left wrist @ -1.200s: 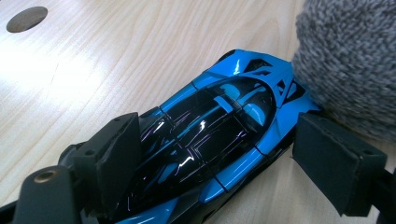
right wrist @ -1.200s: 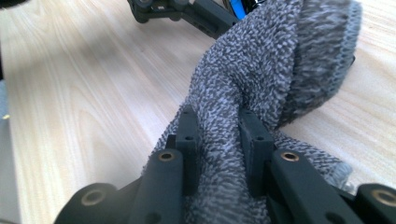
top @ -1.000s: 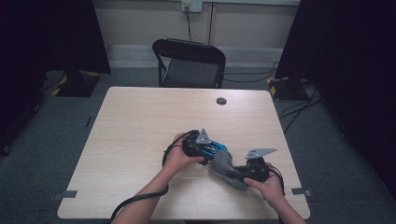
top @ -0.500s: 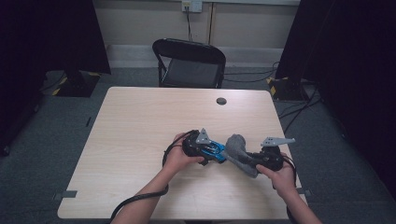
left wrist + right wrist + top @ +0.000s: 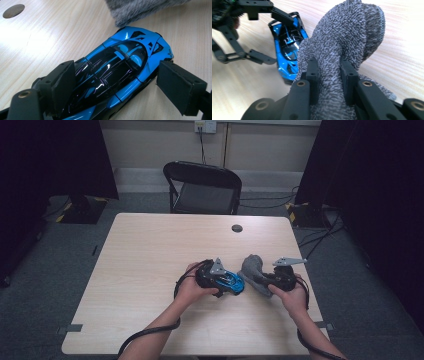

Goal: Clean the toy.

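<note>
A light wooden worktop (image 5: 150, 270) stands on grey carpet (image 5: 60, 285), with a round dark cable port (image 5: 237, 228) near its far edge. A black folding chair (image 5: 202, 187) sits just beyond that edge. Behind, a pale wall (image 5: 150, 145) carries a socket (image 5: 206, 126); black curtains (image 5: 50, 155) flank both sides. Cables (image 5: 320, 237) trail across the floor off the far right corner.

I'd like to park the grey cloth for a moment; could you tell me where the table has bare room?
The table is bare across its left half, and along the far edge up to the round cable hole. It is crowded at the near right: blue toy car between the left gripper jaws, grey cloth pinched in the right gripper.
</note>
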### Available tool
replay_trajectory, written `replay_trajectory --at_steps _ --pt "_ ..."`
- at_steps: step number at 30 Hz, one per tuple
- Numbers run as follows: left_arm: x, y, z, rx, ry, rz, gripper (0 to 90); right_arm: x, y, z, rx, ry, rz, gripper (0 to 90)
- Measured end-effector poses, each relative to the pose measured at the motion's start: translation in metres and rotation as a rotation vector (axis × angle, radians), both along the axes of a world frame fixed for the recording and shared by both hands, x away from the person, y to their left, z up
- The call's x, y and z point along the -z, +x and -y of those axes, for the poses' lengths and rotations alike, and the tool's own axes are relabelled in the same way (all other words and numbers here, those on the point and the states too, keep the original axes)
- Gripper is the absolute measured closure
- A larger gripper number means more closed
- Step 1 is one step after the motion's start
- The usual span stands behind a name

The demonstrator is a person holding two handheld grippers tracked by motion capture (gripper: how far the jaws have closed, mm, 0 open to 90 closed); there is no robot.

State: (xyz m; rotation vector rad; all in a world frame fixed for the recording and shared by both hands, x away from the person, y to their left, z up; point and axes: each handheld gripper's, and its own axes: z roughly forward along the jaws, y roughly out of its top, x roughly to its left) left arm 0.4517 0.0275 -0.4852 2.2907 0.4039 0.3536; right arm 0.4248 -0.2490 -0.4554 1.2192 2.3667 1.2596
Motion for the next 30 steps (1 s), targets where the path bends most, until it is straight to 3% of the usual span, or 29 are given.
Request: replay_trajectory --at_steps 7,16,24,30 --pt "0.0 0.0 0.001 0.0 0.0 0.0 15.4 0.008 0.013 -0.001 0.046 -0.025 0.003 73.2" --pt "0.0 0.0 0.001 -0.001 -0.003 -0.001 15.4 0.024 0.02 -0.013 0.038 -0.075 -0.001 73.1" --pt "0.0 0.0 0.001 0.004 0.0 -0.001 15.5 0.025 0.012 -0.017 -0.004 -0.102 -0.003 73.1" --pt "0.0 0.0 0.002 0.004 -0.003 -0.003 15.6 0.025 0.001 -0.016 -0.025 -0.095 -0.005 73.1"
